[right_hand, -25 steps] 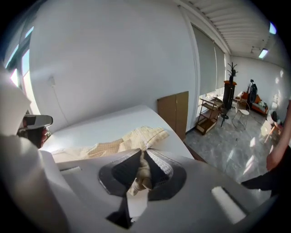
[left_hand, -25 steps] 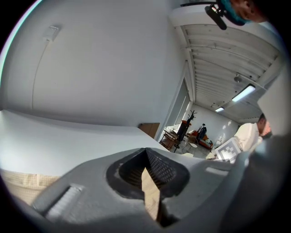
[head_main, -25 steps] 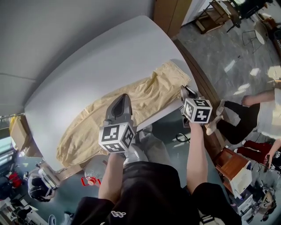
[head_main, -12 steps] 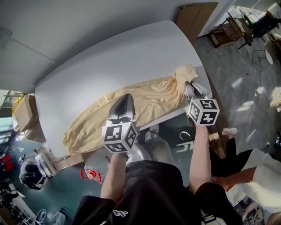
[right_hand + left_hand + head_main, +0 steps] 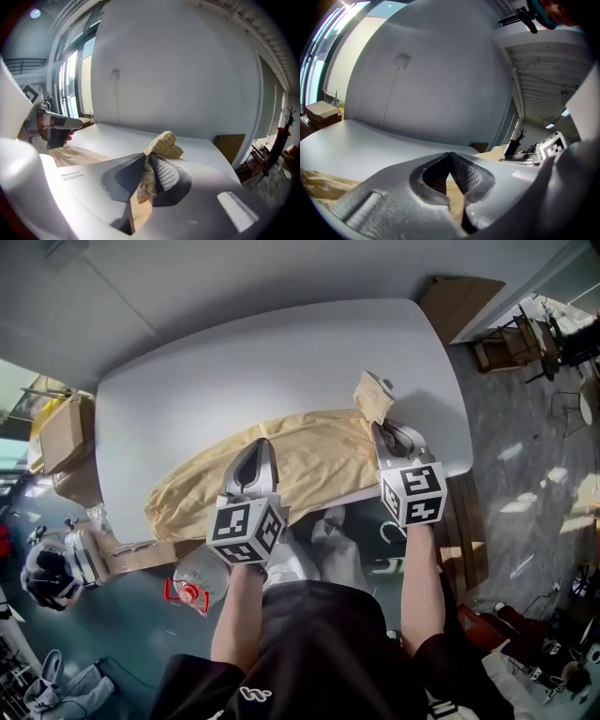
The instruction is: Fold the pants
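Beige pants (image 5: 281, 460) lie stretched across the white table (image 5: 234, 371), from the near left to the right. My left gripper (image 5: 257, 452) is shut on the pants' near edge at mid-length; cloth (image 5: 454, 197) shows between its fingers in the left gripper view, where the left gripper (image 5: 450, 154) has its tips together. My right gripper (image 5: 382, 430) is shut on the pants' right end, which stands up in a bunch (image 5: 373, 395). In the right gripper view that bunch (image 5: 165, 144) sticks out past the right gripper (image 5: 146, 157).
A cardboard box (image 5: 61, 432) sits off the table's left side. A flat cardboard sheet (image 5: 461, 304) leans beyond the far right corner. A plastic bottle with a red label (image 5: 192, 589) lies on the floor near the person's legs. Chairs (image 5: 525, 334) stand at the right.
Both grippers have moved farther in over the table with the pants. The right end, earlier flat at the table's edge, is now lifted into a bunch above the table.
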